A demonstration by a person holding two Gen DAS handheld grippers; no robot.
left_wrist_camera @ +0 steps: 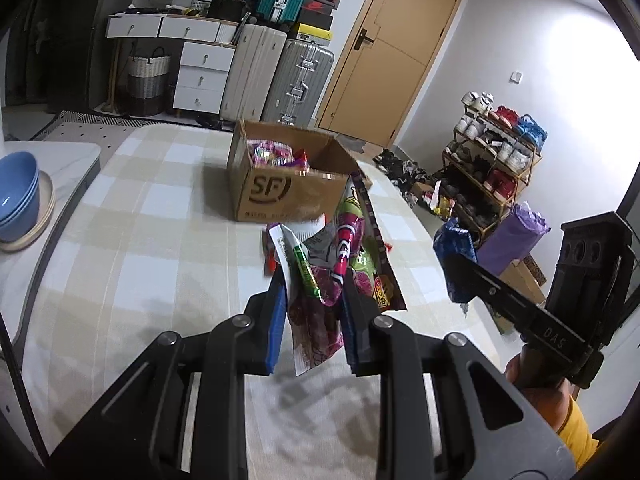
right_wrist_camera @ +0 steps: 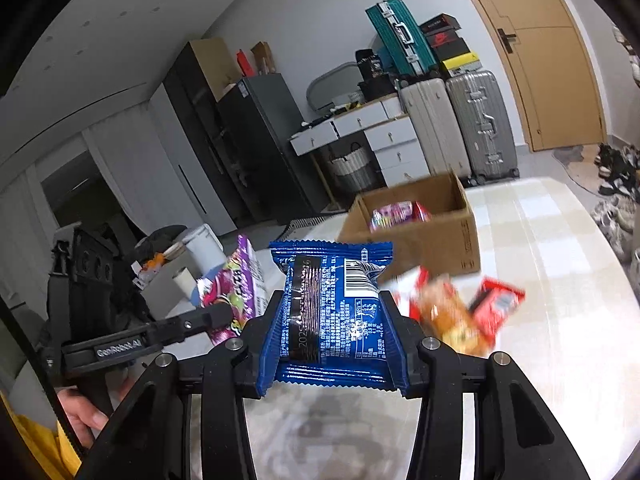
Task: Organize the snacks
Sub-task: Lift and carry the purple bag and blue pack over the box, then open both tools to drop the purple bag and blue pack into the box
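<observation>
My left gripper [left_wrist_camera: 310,280] is shut on a purple and green snack bag [left_wrist_camera: 344,264], held above the checked table [left_wrist_camera: 140,240]. My right gripper [right_wrist_camera: 330,296] is shut on a blue snack packet [right_wrist_camera: 332,312], also held above the table. An open cardboard box [left_wrist_camera: 288,188] with several snack packets inside stands further back on the table; it also shows in the right wrist view [right_wrist_camera: 432,232]. Loose orange and red snack packets [right_wrist_camera: 464,312] lie on the table in front of the box. The right gripper with the blue packet [left_wrist_camera: 456,248] shows at the right of the left wrist view.
Stacked blue bowls [left_wrist_camera: 18,196] sit on a side surface at the left. Suitcases [left_wrist_camera: 296,76], white drawers [left_wrist_camera: 200,76] and a door [left_wrist_camera: 392,52] stand behind the table. A shoe rack [left_wrist_camera: 492,164] stands to the right.
</observation>
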